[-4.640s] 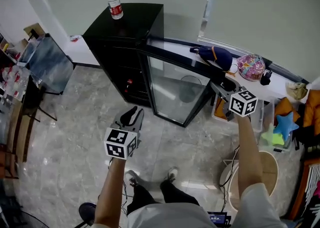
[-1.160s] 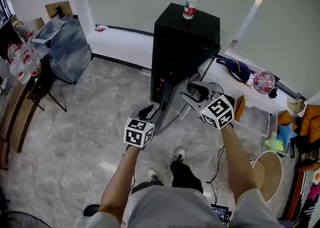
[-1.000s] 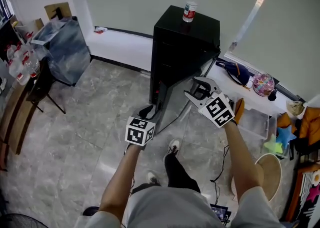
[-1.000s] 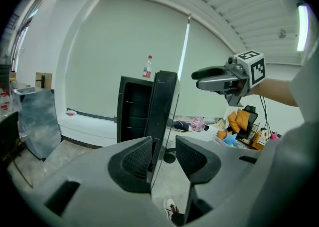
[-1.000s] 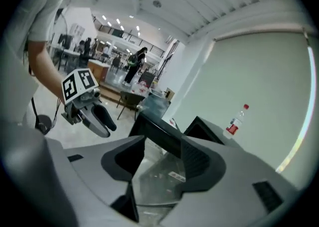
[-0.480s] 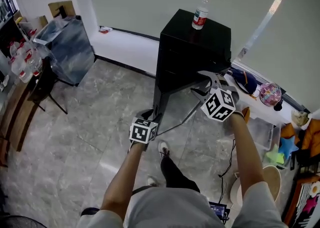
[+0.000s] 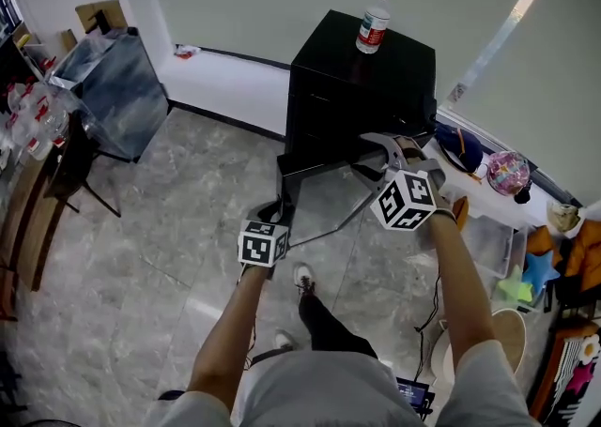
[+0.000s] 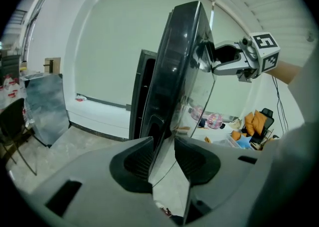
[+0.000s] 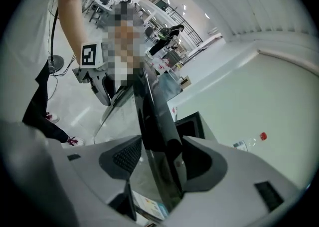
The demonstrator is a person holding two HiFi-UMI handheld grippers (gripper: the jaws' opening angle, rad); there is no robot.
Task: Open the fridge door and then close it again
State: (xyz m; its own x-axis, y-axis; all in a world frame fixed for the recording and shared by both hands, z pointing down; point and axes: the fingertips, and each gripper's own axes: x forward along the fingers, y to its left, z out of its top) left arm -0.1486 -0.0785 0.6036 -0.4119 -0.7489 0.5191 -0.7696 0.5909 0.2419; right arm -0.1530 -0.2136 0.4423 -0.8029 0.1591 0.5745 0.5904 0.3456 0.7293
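Head view, steeply down on a grey marble floor (image 7: 141,228): a person stands before a black fridge (image 7: 362,68) with a water bottle (image 7: 374,15) upright on its top, a gripper in each hand at the glass fridge door (image 7: 324,200); the door hangs partly open, swung out from the cabinet toward the person; the left gripper (image 7: 274,211) meets the door's free edge, by the handle recess, while the right gripper (image 7: 376,155) sits over its top edge, nearer the cabinet; left gripper view shows those jaws apart and astride the door's edge, having just been closing a little, with no pad seen pressing; right gripper view shows its jaws wide, having just been opening, with the dark door frame between them, lying against one jaw only; neither tool is clamped on the door
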